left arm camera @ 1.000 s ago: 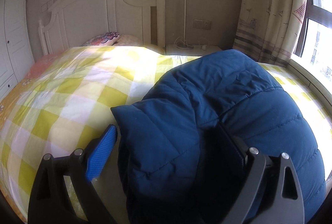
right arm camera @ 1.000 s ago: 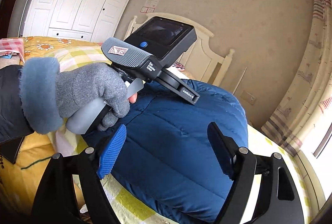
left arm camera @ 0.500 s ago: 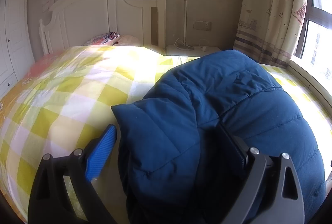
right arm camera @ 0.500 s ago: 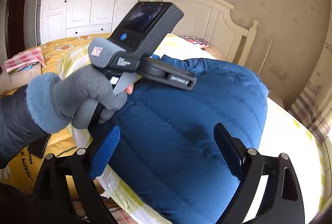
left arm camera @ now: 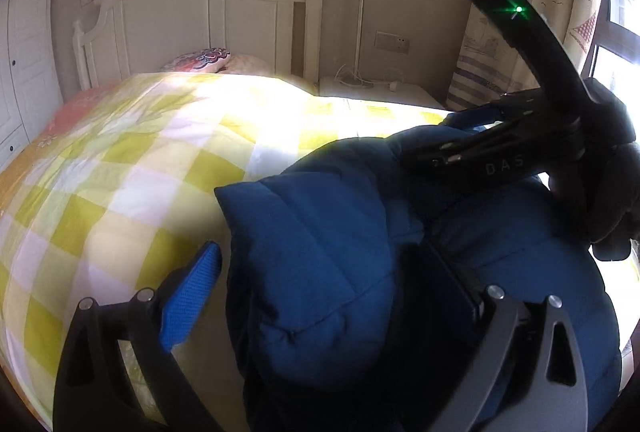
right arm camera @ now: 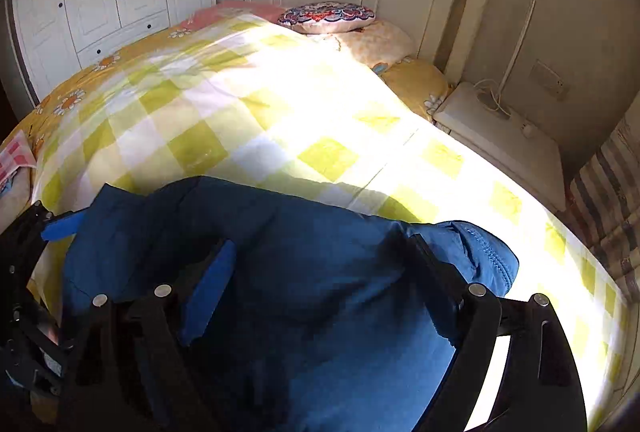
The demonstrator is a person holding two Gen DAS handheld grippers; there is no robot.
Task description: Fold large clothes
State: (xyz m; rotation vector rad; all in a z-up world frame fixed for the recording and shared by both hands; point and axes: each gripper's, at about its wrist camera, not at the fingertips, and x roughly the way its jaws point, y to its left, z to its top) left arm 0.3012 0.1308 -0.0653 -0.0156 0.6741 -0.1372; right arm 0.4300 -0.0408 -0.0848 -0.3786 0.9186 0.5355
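Two grippers work a blue padded jacket (right arm camera: 304, 272) bunched at the near edge of the bed's checked quilt (right arm camera: 240, 119). Left gripper (left arm camera: 324, 296) straddles a folded lobe with jaws spread, likely pinning the bundle, though its right pad is lost in shadow. Right gripper (right arm camera: 328, 284) hangs over the jacket's zip-side end, jaws wide, nothing pinched. Compared with a second ago, it has swung across: its view has lost the gloved hand, and the left view now shows it at right.

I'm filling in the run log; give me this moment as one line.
item: puffy blue quilted jacket bunched on yellow checked quilt | left claw: open, astride jacket | right claw: open over jacket
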